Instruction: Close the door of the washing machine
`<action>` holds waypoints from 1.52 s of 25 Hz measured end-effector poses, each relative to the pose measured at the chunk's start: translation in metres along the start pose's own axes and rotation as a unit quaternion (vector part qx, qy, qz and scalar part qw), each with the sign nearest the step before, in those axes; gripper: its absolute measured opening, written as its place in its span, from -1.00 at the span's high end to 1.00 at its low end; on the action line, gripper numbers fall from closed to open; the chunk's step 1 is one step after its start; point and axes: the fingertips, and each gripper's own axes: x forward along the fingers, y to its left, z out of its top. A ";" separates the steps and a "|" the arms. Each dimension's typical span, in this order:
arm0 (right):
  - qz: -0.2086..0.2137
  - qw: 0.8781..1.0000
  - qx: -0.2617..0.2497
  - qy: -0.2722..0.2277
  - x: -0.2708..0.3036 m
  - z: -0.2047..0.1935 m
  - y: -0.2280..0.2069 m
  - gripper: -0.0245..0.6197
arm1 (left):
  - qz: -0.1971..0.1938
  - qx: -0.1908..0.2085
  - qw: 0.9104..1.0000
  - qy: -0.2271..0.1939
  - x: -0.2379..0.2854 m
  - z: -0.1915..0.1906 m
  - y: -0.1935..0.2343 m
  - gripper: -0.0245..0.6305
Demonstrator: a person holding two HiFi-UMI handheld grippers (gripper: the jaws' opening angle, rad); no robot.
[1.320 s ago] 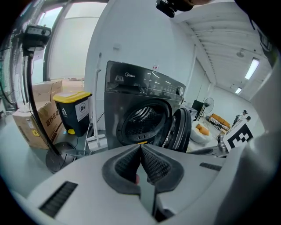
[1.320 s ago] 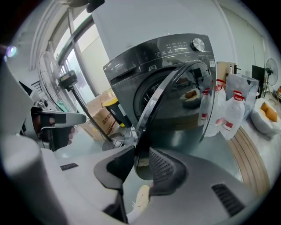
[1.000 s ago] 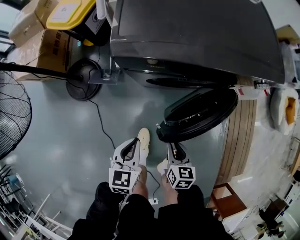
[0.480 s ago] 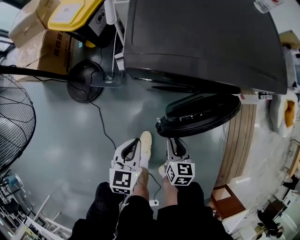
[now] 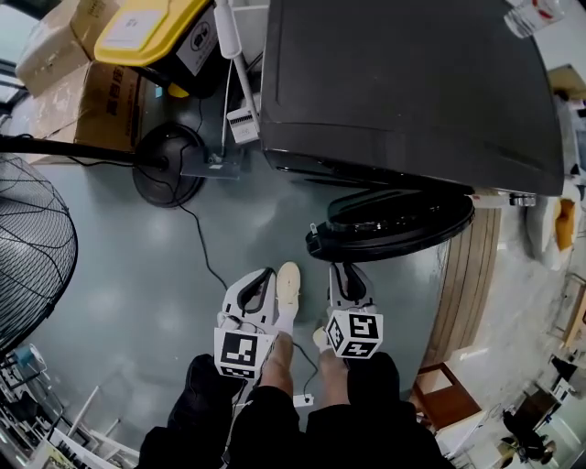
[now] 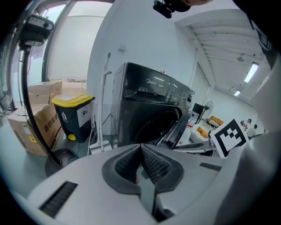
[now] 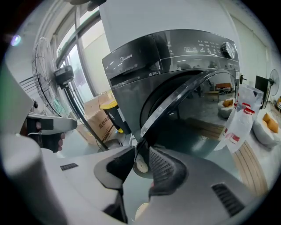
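The dark grey washing machine [image 5: 412,82] fills the upper right of the head view. Its round door [image 5: 394,224] stands partly open, swung out toward me. My right gripper [image 5: 346,270] is at the door's near rim. In the right gripper view the door's edge [image 7: 175,101] runs down into the gap between that gripper's [image 7: 141,154] pads, which hold it. My left gripper [image 5: 267,273] hangs free to the left of the door over the floor. Its pads meet in the left gripper view [image 6: 141,149] with nothing between them. The drum opening [image 6: 153,125] shows there.
A fan's round base [image 5: 168,165] and cable [image 5: 197,238] lie on the grey floor at left, with the fan's cage [image 5: 27,247] at the edge. A yellow-lidded bin [image 5: 151,27] and cardboard boxes [image 5: 92,92] stand beyond. Wooden boards [image 5: 467,275] lie at right. My shoe [image 5: 288,279] is between the grippers.
The door has swung closer to the machine's front. Both grippers have moved forward toward the machine, the right one staying on the door's edge.
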 end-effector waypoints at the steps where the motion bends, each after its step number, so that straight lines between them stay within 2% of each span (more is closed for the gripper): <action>1: -0.001 1.000 -0.001 -0.001 0.002 0.002 0.001 0.55 | 0.000 0.000 1.000 -0.001 0.000 0.002 0.002 0.85; 28: -0.013 0.998 -0.045 -0.032 0.066 0.064 0.012 0.57 | -0.011 0.021 1.000 -0.008 0.024 0.046 0.031 0.85; 38: -0.018 0.998 -0.036 -0.040 0.081 0.082 0.009 0.57 | -0.010 0.023 1.000 -0.009 0.031 0.052 0.034 0.85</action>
